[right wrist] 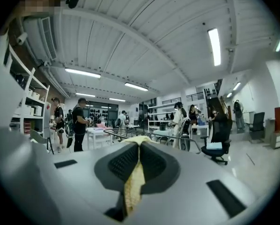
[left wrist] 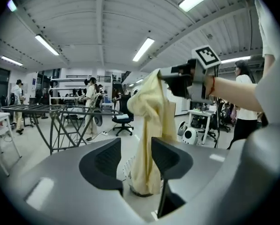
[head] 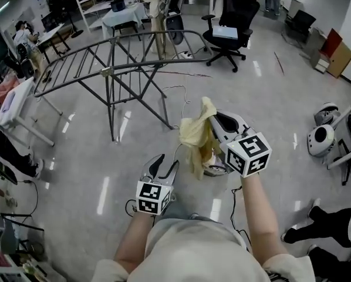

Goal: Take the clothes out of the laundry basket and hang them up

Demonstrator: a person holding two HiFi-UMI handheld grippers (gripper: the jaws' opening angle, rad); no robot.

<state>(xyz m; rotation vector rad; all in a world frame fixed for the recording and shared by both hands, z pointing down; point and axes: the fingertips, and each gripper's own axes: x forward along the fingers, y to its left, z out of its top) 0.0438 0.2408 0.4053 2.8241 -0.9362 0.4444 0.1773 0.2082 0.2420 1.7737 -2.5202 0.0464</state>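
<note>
A pale yellow garment (head: 196, 137) hangs from my right gripper (head: 213, 118), which is shut on its top edge. In the right gripper view the cloth (right wrist: 134, 182) runs pinched between the closed pads (right wrist: 138, 149). Its lower end trails into the white laundry basket (head: 215, 168) on the floor. My left gripper (head: 164, 164) is lower and to the left, open and holding nothing. In the left gripper view the garment (left wrist: 151, 107) hangs beyond the parted jaws (left wrist: 136, 161), apart from them. The grey drying rack (head: 114, 69) stands further off to the left.
A black office chair (head: 228, 34) stands behind the rack. White round devices (head: 321, 140) sit at the right. At the left edge are a white table (head: 14, 107) and a seated person. A cable (head: 184, 98) lies on the floor near the rack.
</note>
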